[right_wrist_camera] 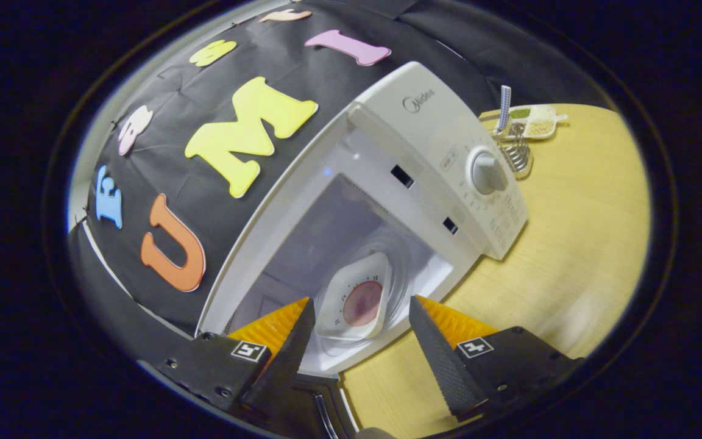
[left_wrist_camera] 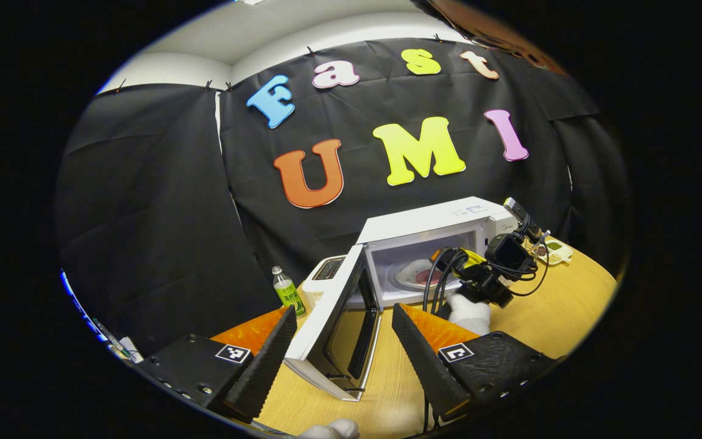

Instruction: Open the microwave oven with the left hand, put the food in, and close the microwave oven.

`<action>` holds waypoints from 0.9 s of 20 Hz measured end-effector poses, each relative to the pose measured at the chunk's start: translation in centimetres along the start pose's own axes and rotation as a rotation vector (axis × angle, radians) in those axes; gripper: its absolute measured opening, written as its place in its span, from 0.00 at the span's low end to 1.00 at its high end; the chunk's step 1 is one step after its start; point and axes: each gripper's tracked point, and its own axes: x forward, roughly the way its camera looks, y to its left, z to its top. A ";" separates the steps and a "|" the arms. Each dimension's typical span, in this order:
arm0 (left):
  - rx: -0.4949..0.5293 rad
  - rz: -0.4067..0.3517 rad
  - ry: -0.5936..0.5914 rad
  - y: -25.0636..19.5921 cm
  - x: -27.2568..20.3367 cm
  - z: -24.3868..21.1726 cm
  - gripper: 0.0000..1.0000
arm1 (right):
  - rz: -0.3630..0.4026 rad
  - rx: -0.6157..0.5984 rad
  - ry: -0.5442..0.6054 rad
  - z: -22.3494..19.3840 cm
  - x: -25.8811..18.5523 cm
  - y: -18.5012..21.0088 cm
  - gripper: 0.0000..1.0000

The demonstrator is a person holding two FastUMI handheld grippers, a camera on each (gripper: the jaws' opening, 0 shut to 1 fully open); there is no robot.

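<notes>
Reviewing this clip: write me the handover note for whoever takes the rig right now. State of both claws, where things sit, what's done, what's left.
Left claw: open, holding nothing, facing the open microwave door.
Right claw: open, holding nothing, at the mouth of the microwave oven; in the left gripper view it sits in front of the cavity, held by a gloved hand.
Food: the white plate of food lies inside the cavity, free of both claws.
Done: door opened, food placed inside.
Left: pull the right claw clear, then swing the door shut with the left claw.
Also on the table: a bottle, a small tray.
</notes>
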 end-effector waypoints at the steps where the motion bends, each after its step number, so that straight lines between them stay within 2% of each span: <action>1: 0.000 0.002 -0.008 0.1 -0.3 0.5 0.96 | 0.013 -0.035 -0.003 1.0 -0.7 0.1 0.99; 7: -0.006 0.024 -0.032 0.6 -1.5 1.8 0.96 | 0.062 -0.281 -0.043 8.8 -5.9 -0.7 1.00; 13: -0.078 -0.001 -0.057 -0.4 -1.4 3.5 0.96 | 0.149 -0.537 -0.052 14.0 -13.5 1.7 1.00; 14: -0.083 -0.009 -0.067 -0.6 -1.3 3.9 0.96 | 0.151 -0.579 -0.055 14.7 -14.6 1.5 0.89; 15: -0.088 -0.020 -0.078 -0.9 -1.0 4.3 0.96 | 0.151 -0.618 -0.058 15.8 -15.6 1.1 1.00; 18: -0.096 -0.057 -0.108 -2.2 -0.5 5.7 0.96 | 0.129 -0.703 -0.082 19.3 -18.7 -1.1 1.00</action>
